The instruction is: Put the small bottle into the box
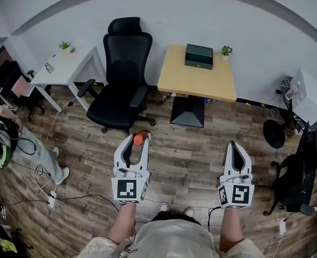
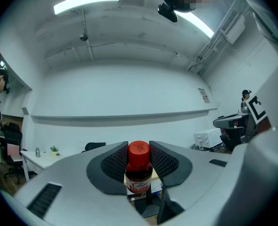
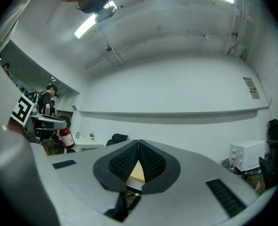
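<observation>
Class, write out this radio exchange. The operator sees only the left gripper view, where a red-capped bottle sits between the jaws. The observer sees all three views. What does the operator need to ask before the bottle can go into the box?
Operator: I can't make out the box. Where is it?
Observer: The dark green box sits near the far edge of the wooden table, beside a small potted plant.
Operator: Is the other gripper free to help?
Observer: Yes. The right gripper has its jaws together with nothing between them.
</observation>
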